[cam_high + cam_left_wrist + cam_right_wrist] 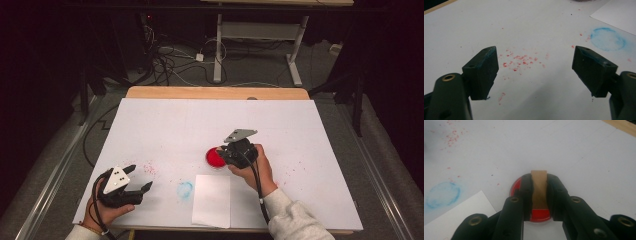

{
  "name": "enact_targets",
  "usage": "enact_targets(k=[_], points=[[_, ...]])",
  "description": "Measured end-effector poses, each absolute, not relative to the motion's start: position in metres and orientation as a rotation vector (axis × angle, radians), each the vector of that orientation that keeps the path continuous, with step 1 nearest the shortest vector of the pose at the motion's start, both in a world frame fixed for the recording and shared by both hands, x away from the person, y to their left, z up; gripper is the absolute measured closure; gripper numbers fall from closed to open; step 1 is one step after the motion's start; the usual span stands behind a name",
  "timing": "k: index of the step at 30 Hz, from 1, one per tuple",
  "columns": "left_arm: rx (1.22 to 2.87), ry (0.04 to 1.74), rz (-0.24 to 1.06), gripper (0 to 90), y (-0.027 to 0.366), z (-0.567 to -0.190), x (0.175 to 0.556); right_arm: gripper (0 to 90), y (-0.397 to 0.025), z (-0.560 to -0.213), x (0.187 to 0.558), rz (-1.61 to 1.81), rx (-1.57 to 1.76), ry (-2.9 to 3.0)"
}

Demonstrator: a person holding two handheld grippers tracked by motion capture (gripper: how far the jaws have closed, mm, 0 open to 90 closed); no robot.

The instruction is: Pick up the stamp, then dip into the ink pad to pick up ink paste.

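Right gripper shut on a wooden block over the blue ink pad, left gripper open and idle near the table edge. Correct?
Not quite: the ink pad is red, as the right gripper view shows. The right gripper is shut on the wooden block over it; the left gripper is open near the edge.

A small wooden block point(539, 188), tan and rectangular, stands upright, clamped on both sides between the jaws of the right tool point(539, 195), its lower end over a round red ink pad point(539, 214) in a shallow clear-rimmed dish; the pad point(215, 157) sits on the white counter point(175, 125) just beyond a white sheet of paper point(212, 200)
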State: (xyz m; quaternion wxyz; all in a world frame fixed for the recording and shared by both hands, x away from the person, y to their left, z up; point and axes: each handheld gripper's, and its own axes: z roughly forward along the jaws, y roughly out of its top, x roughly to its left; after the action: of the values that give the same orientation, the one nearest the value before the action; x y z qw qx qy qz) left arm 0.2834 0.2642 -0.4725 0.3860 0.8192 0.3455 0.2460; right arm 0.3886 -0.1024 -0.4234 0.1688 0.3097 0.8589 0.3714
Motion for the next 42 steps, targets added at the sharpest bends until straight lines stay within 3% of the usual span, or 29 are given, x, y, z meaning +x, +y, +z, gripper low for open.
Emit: enact_targets(k=[42], points=[[2.107, 0.893, 0.600, 20.1, 0.267, -0.478, 0.285, 76.1, -0.105, -0.401, 0.384, 1.114, 0.780, 2.465]])
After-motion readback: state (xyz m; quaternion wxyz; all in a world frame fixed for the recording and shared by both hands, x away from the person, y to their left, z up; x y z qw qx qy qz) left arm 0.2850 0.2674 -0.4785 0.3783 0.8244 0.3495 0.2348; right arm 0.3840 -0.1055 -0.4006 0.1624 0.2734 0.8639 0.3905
